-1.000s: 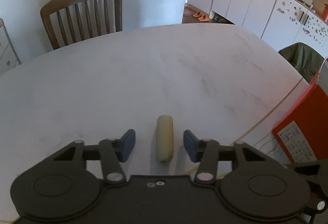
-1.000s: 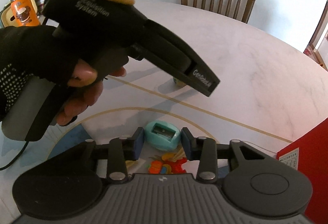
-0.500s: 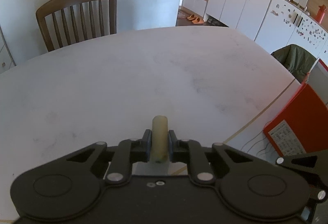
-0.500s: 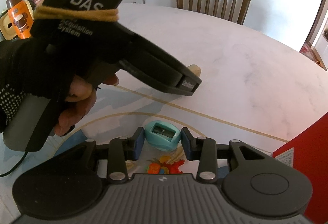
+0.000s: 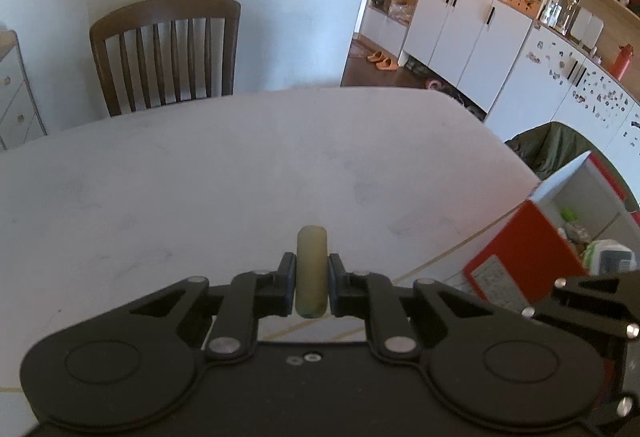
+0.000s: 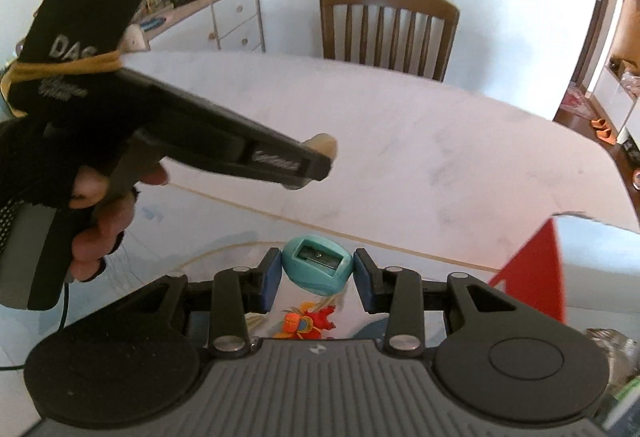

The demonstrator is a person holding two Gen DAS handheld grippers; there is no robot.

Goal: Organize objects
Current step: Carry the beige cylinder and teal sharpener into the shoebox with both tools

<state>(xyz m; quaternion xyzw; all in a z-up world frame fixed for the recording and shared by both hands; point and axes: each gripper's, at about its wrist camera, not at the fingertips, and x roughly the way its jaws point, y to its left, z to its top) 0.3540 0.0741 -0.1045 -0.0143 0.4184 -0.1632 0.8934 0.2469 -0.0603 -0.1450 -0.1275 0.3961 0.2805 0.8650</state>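
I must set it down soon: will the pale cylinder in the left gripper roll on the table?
Likely yes: the pale cylinder looks round and smooth, and the table is flat. It seems stiff, holding straight between the left gripper fingers.

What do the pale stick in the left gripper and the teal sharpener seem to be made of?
Stick: probably rubber or wax, with a matt, slightly see-through yellowish surface and rounded ends; the look leaves it open. Sharpener: smooth moulded plastic with a soft sheen, holding a metal blade fixed by a screw.
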